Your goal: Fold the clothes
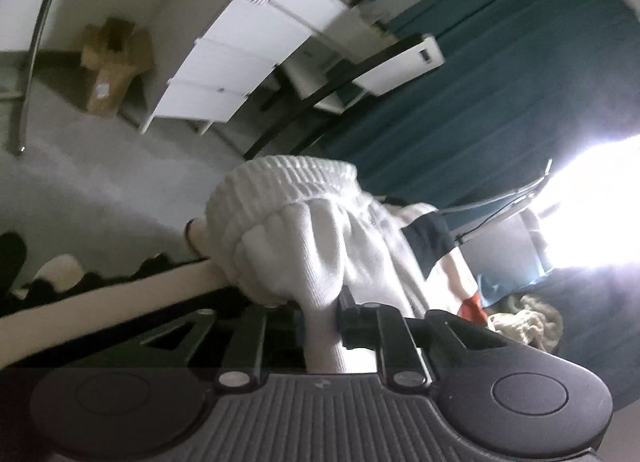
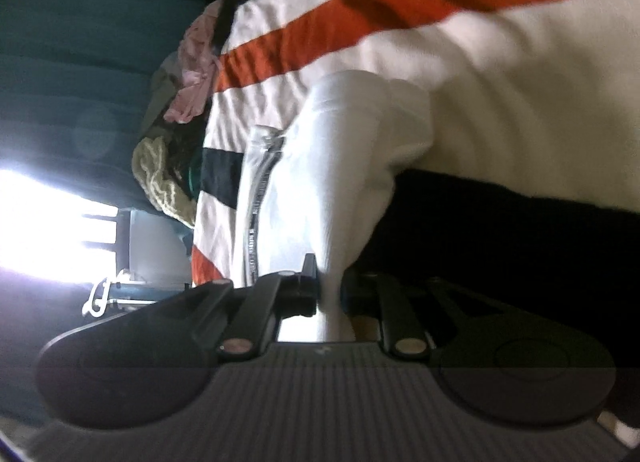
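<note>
A: Fabric sits pinched in both grippers, as far as I can see. The left gripper [image 1: 322, 326] has its jaws pressed on a bunch of the white garment [image 1: 304, 230], just below the ribbed waistband [image 1: 280, 182].

B: And the right?

A: The right gripper [image 2: 330, 294] clamps another fold of the garment [image 2: 340, 166], next to a printed drawstring [image 2: 256, 202]. Both grips look narrow because the cloth between the pads is thin.

B: Why hold it in two places?

A: My guess is that two grips near the waistband let the piece hang or be stretched flat, so the legs line up for a fold. It looks lifted, not lying flat.

B: Where is it, relative to the rest?

A: In the right view it sits in front of a striped blanket [image 2: 400, 22] in white, orange and black, which probably serves as the folding surface. A heap of other clothes [image 2: 168, 166] lies at the blanket's far edge beside the teal curtain [image 2: 72, 42], likely waiting their turn.

B: Anything uncertain?

A: Both views are blurred, so I cannot tell how much of the garment touches the blanket.
</note>
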Motion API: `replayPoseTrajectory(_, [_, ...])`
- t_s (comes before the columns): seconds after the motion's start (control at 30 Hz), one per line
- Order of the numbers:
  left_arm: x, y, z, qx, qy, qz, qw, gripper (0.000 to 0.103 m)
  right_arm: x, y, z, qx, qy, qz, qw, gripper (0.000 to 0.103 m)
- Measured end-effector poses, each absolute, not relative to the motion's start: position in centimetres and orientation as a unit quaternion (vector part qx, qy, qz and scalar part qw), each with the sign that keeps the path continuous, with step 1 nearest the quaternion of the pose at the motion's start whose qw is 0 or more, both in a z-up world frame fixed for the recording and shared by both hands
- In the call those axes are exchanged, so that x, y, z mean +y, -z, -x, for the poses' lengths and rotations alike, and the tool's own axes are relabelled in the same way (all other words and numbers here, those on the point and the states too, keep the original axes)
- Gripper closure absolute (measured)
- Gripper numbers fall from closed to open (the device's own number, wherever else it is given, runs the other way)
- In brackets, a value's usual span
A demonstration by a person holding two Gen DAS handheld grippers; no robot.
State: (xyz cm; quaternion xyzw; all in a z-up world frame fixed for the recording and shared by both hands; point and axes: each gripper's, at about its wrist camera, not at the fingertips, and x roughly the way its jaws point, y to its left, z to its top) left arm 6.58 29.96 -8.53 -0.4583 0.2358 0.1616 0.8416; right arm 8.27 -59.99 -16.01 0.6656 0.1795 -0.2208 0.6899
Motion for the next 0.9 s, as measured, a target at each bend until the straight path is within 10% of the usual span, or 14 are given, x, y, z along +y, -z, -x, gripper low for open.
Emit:
replayPoseTrajectory(0.2, [28.4, 7.1, -4.8, 0.251, -0.193, 0.400, 0.860, 0.044, -60.1, 18.4, -7.4, 0.159, 0.191, -0.734, 0.633, 0.038])
replayPoseTrajectory(0.43, [23.2, 3.9, -3.7, 0.238, -0.229, 0.296, 0.896, 0.023, -60.0, 18.3, -8.8, 0.165, 0.177, -0.719, 0.652, 0.038])
replayPoseTrajectory(0.9, [11.9, 2.8, -6.5, 0.211, -0.082, 0.159, 0.961, 0.018, -63.1, 17.8, -10.4, 0.130, 0.210, -0.661, 0.708, 0.037])
